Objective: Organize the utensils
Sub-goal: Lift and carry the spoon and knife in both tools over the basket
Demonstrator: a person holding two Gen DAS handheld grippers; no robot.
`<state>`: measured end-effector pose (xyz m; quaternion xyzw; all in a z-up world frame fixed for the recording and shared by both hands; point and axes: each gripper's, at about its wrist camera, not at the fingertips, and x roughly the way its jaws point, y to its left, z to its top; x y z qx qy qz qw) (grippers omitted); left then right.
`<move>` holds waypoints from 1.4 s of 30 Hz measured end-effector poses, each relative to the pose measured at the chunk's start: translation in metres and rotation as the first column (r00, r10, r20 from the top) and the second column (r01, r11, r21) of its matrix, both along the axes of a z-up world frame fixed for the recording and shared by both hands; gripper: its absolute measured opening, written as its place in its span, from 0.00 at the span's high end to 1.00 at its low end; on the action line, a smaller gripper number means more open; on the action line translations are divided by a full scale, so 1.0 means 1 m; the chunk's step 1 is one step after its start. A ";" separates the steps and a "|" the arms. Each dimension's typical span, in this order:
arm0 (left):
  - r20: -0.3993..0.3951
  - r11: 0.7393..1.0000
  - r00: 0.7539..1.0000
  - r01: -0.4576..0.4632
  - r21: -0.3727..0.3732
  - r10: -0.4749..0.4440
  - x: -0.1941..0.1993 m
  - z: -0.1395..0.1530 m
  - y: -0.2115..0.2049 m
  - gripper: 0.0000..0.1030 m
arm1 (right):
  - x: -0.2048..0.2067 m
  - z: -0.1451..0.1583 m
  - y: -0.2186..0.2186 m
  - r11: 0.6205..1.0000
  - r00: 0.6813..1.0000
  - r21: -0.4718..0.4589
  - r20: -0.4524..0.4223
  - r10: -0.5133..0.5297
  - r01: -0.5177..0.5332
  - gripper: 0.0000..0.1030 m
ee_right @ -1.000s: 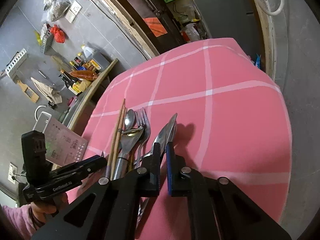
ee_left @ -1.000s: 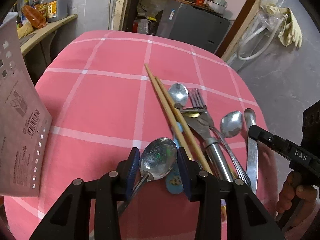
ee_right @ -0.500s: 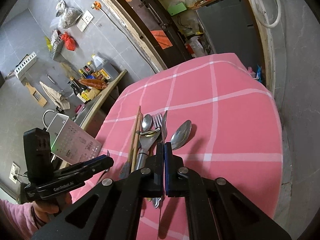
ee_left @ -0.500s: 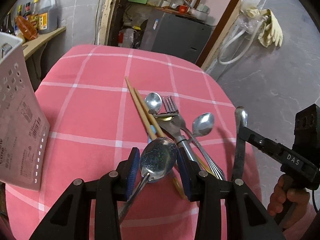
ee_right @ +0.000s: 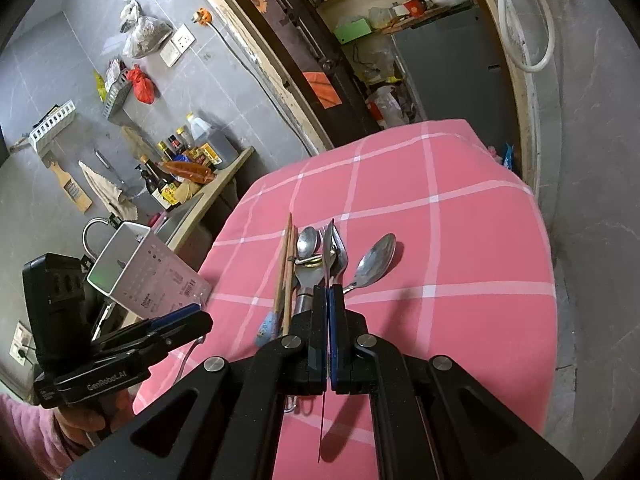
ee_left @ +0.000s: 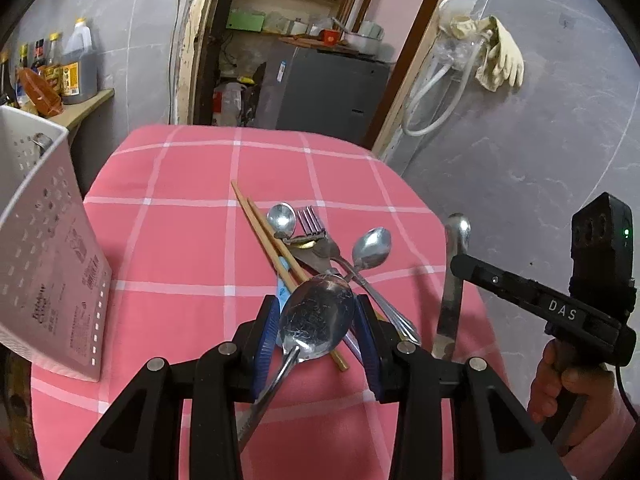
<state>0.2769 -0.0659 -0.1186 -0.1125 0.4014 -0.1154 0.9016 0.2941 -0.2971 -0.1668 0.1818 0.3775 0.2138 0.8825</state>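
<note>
You are looking at a table point(ee_left: 192, 184) under a pink cloth with white checks. Lying on it in a loose pile are two chopsticks point(ee_left: 264, 232), a small spoon point(ee_left: 281, 218), a fork point(ee_left: 314, 226) and a second spoon point(ee_left: 371, 248), all touching or crossing near the middle. A blue-handled piece point(ee_right: 267, 326) is poking out beside the chopsticks. A white perforated holder point(ee_left: 48, 256) is standing at the left edge, apart from the pile.
</note>
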 end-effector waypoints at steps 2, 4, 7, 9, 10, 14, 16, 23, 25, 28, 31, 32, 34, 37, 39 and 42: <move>0.016 1.000 1.000 -0.003 -0.013 0.004 -0.003 0.006 0.004 0.65 | -0.005 0.008 0.001 1.000 1.000 -0.007 0.022 -0.010 0.010 0.98; 0.038 1.000 0.999 -0.007 -0.026 0.008 -0.006 0.013 0.008 0.65 | -0.009 0.015 0.002 1.000 0.999 -0.015 0.043 -0.019 0.020 0.98; 0.074 0.999 0.997 -0.013 -0.044 0.016 -0.008 0.027 0.015 0.65 | -0.013 0.029 0.004 0.999 0.996 -0.023 0.079 -0.033 0.034 0.98; 0.093 0.998 0.995 -0.018 -0.059 0.023 -0.009 0.034 0.019 0.65 | -0.015 0.040 0.007 0.999 0.994 -0.026 0.105 -0.040 0.043 0.98; 0.103 0.997 0.994 -0.021 -0.072 0.028 -0.008 0.039 0.023 0.65 | -0.016 0.045 0.008 0.999 0.993 -0.027 0.114 -0.043 0.046 0.98; 0.143 0.993 0.988 -0.040 -0.115 0.056 -0.006 0.058 0.037 0.65 | -0.016 0.069 0.019 0.999 0.986 -0.022 0.158 -0.044 0.048 0.98; 0.160 0.988 0.984 -0.053 -0.143 0.075 -0.003 0.069 0.046 0.65 | -0.015 0.080 0.026 0.999 0.983 -0.022 0.180 -0.037 0.041 0.98; 0.231 0.969 0.960 -0.104 -0.225 0.156 0.007 0.111 0.090 0.65 | 0.002 0.119 0.068 1.000 0.959 0.025 0.284 -0.004 -0.004 0.98; 0.249 0.963 0.952 -0.115 -0.244 0.176 0.010 0.121 0.104 0.65 | 0.009 0.128 0.084 0.998 0.950 0.059 0.312 0.006 -0.025 0.98; 0.273 0.961 0.942 -0.125 -0.248 0.193 0.015 0.133 0.127 0.65 | 0.021 0.139 0.111 0.994 0.937 0.097 0.349 0.019 -0.056 0.98; 0.291 0.960 0.935 -0.133 -0.247 0.204 0.018 0.140 0.143 0.65 | 0.031 0.146 0.140 0.987 0.926 0.134 0.377 0.030 -0.086 0.98; 0.296 0.958 0.931 -0.138 -0.252 0.212 0.020 0.142 0.152 0.65 | 0.035 0.148 0.150 0.984 0.923 0.147 0.384 0.034 -0.098 0.98; 0.303 0.953 0.925 -0.147 -0.266 0.227 0.022 0.144 0.166 0.65 | 0.039 0.147 0.169 0.980 0.920 0.163 0.391 0.042 -0.114 0.98; 0.311 0.938 0.916 -0.153 -0.312 0.253 0.025 0.141 0.189 0.65 | 0.042 0.144 0.194 0.977 0.915 0.164 0.399 0.062 -0.137 0.98; 0.304 0.924 0.914 -0.155 -0.349 0.268 0.028 0.135 0.200 0.65 | 0.045 0.140 0.208 0.976 0.916 0.158 0.395 0.075 -0.148 0.98; 0.279 0.889 0.912 -0.161 -0.429 0.300 0.033 0.119 0.216 0.65 | 0.045 0.132 0.222 0.978 0.919 0.143 0.385 0.086 -0.151 0.98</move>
